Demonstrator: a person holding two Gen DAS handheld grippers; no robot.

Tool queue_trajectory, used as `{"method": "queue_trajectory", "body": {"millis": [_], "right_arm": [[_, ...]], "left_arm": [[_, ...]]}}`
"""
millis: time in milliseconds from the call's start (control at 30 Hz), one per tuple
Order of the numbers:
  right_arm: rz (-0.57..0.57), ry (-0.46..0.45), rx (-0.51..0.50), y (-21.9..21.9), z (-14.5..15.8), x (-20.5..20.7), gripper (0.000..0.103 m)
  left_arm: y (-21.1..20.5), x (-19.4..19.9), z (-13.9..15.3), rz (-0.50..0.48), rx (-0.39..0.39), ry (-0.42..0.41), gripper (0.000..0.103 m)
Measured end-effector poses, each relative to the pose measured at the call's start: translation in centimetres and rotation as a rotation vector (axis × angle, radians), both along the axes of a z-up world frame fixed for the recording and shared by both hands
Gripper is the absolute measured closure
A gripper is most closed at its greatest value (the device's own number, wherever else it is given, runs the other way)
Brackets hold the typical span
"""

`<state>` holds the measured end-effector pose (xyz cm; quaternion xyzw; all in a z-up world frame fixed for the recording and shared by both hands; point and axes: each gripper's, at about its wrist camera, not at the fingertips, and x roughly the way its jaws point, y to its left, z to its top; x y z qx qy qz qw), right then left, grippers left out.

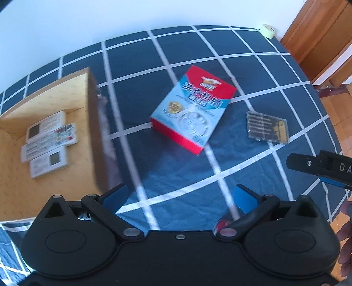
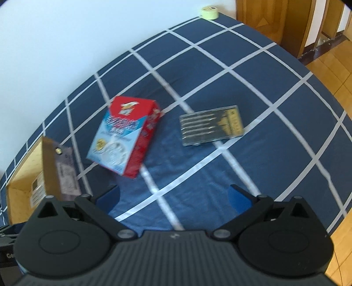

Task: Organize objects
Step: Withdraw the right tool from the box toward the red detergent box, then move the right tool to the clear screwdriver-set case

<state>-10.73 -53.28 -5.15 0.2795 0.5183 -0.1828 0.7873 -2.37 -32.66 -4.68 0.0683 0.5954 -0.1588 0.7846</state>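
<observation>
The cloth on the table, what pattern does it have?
The cloth is dark navy blue with a grid of white lines forming large squares, seen best in the right wrist view.

Navy/white grid cloth point(image 1: 253, 72), red+lt-blue box point(image 1: 191, 110), tan crate point(image 1: 66, 96)

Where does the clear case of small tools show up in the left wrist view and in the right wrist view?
Left wrist view: the clear tool case lies right of centre on the blue checked cloth, right of the red and blue box.
Right wrist view: the case lies just above centre, again right of the box.
Shared landmark: the roll of tape at the far edge.
</observation>
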Motion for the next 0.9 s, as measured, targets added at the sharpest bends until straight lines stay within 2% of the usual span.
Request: {"method": "queue_trajectory", "body": {"millis": [367,900], "right_arm": [[0.014,0.048,-0.012,-7.4,-2.2,2.3,0.000],[-0.002,0.086,0.068,-14.2,-6.9,5.8,0.000]], "left_arm": [[-7.5,2.3,-2.6,-0.007,0.026,0.037,0.000],[-17.7,5.6,-8.1,-0.123,0.069,0.109,0.000]]}}
